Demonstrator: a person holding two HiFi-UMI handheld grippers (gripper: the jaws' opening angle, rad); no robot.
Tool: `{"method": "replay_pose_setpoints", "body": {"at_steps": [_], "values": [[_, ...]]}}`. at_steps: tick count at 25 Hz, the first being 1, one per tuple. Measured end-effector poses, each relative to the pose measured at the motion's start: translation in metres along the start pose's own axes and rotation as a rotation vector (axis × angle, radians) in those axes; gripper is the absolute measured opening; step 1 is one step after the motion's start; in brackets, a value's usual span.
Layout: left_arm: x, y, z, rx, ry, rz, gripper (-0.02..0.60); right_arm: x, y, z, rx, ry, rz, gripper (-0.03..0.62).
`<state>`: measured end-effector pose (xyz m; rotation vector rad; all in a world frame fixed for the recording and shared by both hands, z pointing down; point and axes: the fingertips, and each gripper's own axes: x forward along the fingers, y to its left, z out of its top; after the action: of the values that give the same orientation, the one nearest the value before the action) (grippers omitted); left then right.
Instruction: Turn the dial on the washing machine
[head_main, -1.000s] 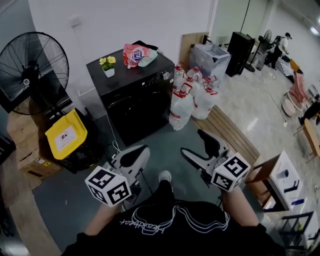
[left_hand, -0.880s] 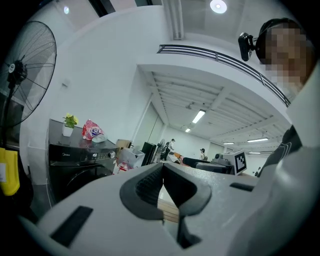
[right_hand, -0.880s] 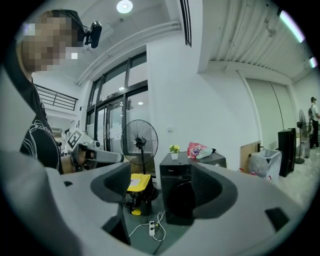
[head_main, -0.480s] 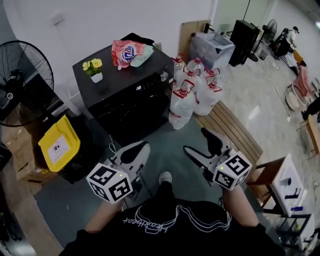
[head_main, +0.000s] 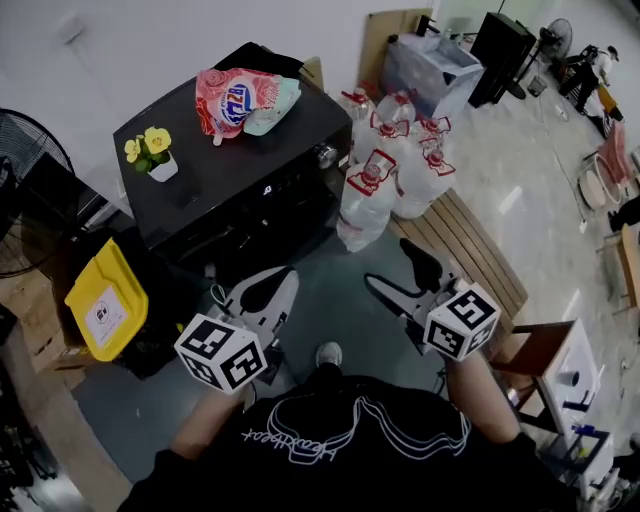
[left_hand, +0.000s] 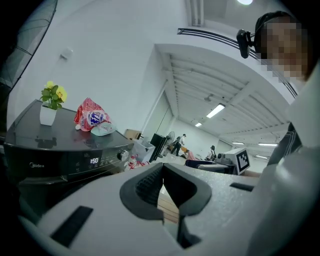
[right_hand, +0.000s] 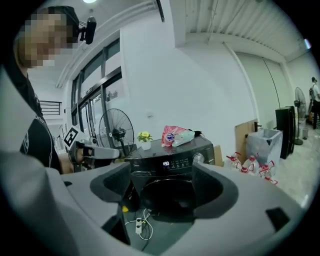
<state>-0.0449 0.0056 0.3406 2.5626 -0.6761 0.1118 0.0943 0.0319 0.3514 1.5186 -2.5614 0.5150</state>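
Dial (head_main: 325, 155) sits at right end of washing machine (head_main: 235, 200) front panel. Both grippers hang well short of the machine: left gripper (head_main: 270, 285) jaws together, empty; right gripper (head_main: 400, 280) jaws wide apart, empty. Fits approach or pull-back; dial's setting unreadable.

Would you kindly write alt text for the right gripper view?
The open right gripper faces a black washing machine with a silver dial at its panel's right end. A potted flower and red bag sit on top.
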Motion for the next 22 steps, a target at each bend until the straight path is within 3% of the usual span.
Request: {"method": "replay_pose_setpoints", "body": {"at_steps": [9,22], "values": [[0.028,0.044,0.023,0.004,-0.017,0.066,0.005,0.051,-0.04,0.016,-0.085,0.013,-0.017,0.371],[0.04,0.092,0.022,-0.04,-0.046,0.183,0.005,0.138,-0.092,0.012,-0.243,0.065,-0.031,0.353]]}}
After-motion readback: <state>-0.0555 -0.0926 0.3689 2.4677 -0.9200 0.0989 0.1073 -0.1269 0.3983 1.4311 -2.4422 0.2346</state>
